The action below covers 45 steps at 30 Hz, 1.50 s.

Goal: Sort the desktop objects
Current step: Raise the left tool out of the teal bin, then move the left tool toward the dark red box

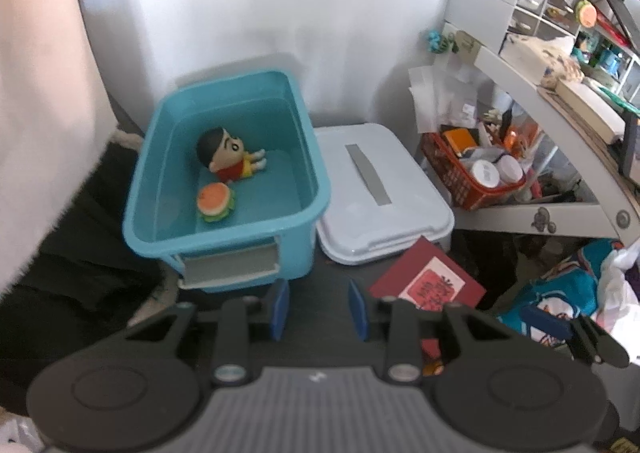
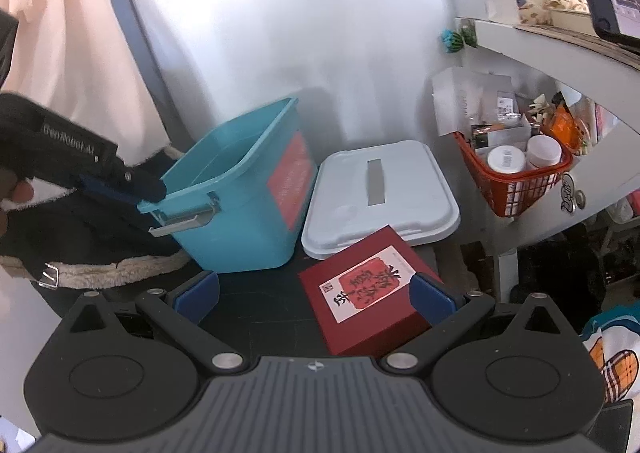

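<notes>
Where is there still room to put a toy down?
Inside the teal bin, its floor is bare right of the doll and burger toy. The white lid is bare. The orange basket is crammed.

Ahead of my left jaws, bare dark desk (image 1: 320,285) runs to the teal bin (image 1: 160,157) at centre left and white lid (image 1: 404,229) at centre. My right jaws face open desk; the red box (image 2: 356,337) blocks lower right.
</notes>
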### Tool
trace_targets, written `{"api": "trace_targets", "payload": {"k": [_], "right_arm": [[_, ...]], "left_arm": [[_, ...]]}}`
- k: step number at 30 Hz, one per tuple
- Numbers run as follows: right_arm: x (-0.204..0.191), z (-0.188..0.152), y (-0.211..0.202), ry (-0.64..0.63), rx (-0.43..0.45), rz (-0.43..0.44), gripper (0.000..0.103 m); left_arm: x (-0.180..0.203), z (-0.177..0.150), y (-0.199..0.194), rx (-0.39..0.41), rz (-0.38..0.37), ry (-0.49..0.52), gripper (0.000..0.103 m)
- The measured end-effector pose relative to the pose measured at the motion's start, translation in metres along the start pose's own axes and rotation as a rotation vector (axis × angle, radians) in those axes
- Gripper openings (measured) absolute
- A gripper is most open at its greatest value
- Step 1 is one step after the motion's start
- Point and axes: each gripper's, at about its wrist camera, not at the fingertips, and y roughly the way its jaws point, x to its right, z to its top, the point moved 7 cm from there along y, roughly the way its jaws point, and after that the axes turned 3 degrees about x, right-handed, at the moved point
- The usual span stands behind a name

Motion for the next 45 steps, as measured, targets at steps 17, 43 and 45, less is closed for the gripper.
{"api": "trace_targets", "payload": {"k": [17,43,45], "right_arm": [[0.014,-0.002,0.006,0.073,-0.015,-0.011,0.103],[0.027,-0.014,0.031,0.023,-0.059,-0.086,0.103],[0.028,-0.016,0.035,0.020,-0.067,-0.090,0.103]], "left_arm": [[0.022,-0.014,0.036,-0.007,-0.054,-0.009,0.038],[0.015,-0.048,0.096,-0.022,-0.146,-0.093,0.041],[0.012,-0.051,0.099,-0.020,-0.142,-0.100,0.041]]}}
